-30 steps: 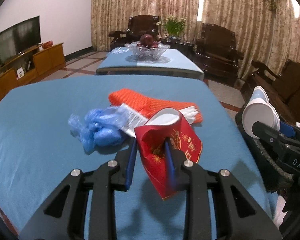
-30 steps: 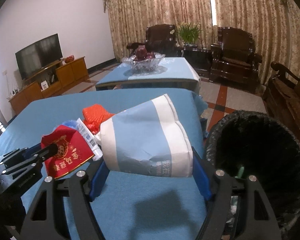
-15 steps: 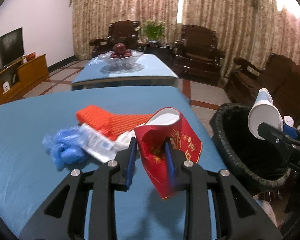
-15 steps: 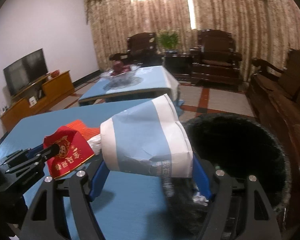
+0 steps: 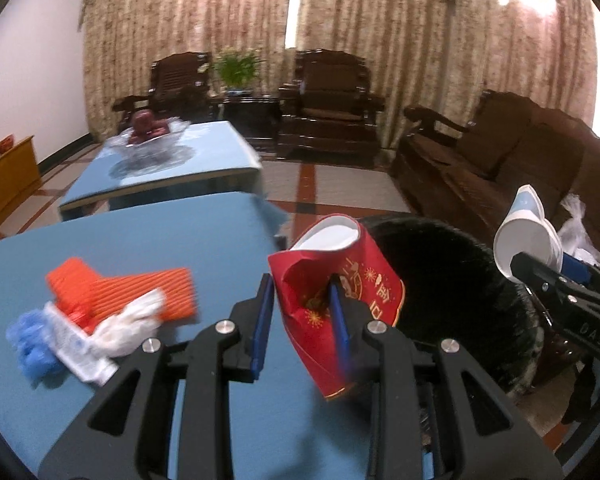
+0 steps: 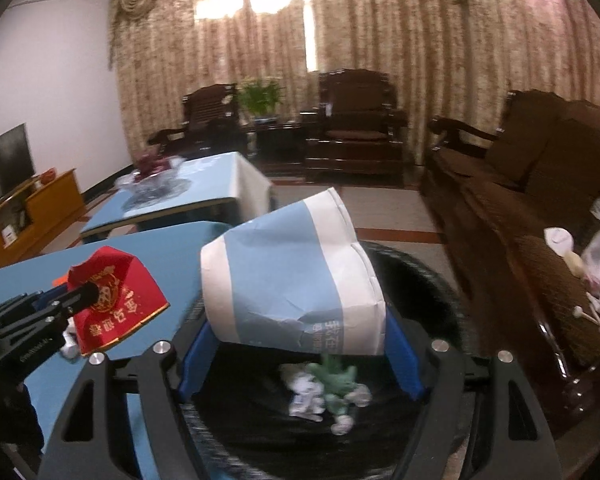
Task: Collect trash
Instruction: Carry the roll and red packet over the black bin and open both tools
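The left hand-held gripper point(image 5: 300, 316) is clenched on a crushed red paper cup point(image 5: 340, 280), one blue pad outside its creased wall and the other pushed into the dent. The cup's long axis tilts from its base at about six o'clock up to its open white-lined mouth at twelve; gold printing covers the red paper. It hangs at the bench point(image 5: 140, 240) edge, just beside the rim of the black trash bin point(image 5: 480, 280) at three o'clock.

The right hand-held gripper point(image 6: 300, 344) grasps a squashed blue-and-white paper cup point(image 6: 296, 272) between widely spread blue pads. Its long axis runs from the wide rim at eight o'clock to the narrower base at one o'clock. The paper is wrinkled and torn along the lower edge. It sits directly over the bin's dark bag-lined opening, where crumpled white and pale green scraps point(image 6: 328, 392) lie.

On the blue-covered bench at nine o'clock rest a ribbed orange foam net point(image 5: 132, 292), a crumpled white wrapper point(image 5: 128, 324) and bunched blue plastic point(image 5: 28, 344).
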